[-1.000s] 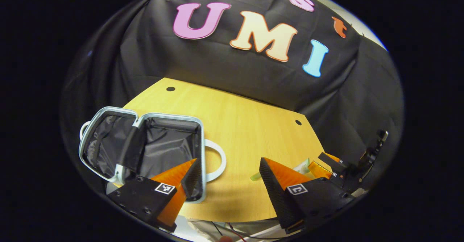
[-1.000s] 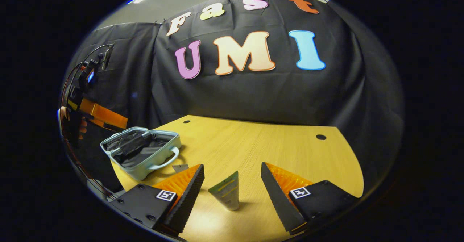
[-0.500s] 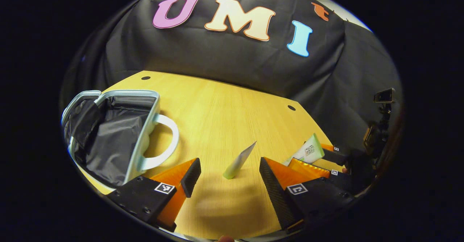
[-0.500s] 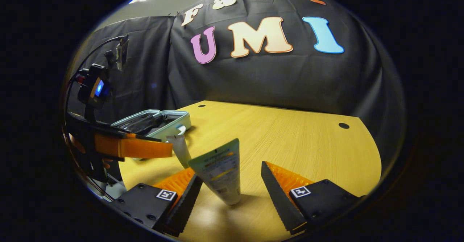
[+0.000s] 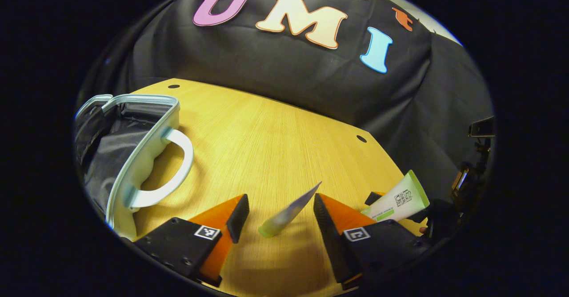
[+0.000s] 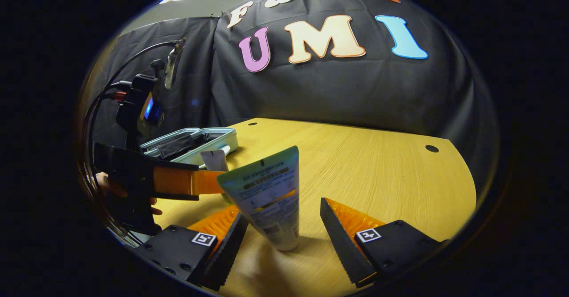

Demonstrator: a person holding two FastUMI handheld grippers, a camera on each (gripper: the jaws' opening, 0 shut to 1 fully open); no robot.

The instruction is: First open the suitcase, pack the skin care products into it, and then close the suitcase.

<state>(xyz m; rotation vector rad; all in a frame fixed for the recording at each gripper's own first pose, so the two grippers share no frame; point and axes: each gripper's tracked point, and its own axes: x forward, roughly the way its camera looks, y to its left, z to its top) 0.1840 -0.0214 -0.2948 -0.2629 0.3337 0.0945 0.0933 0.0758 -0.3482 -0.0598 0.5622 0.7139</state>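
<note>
Suitcase [image 5: 133,154] lies open on the far left of the wooden table [image 5: 275,146], with its dark lining showing and its pale handle pointing toward the middle. It is well apart from the tubes.

In the left gripper view, the left gripper [image 5: 278,210] has its two fingers apart, one on each side of a small pale tube [image 5: 289,210] that stands on its cap and leans to the right. The leaning top of the tube is very near the right finger, maybe touching it, but the left finger is not on it. So nothing is held yet.

In the right gripper view, the right gripper [image 6: 284,226] also has its fingers apart, around a bigger green-topped tube [image 6: 266,194] standing cap-down on the table. The left finger looks just beside the tube; I cannot tell if it touches. The right finger is clear of it.

What could go wrong? Both tubes stand on small caps, so they tip easily. If one finger bumps a tube before the other finger gets there, the tube may fall over and roll. The small tube already leans, so it seems the riskier one. The tubes are soft too, so a squeeze near the thin flat end could let them slip out. The two grippers are also near each other, and they could knock together.
</note>
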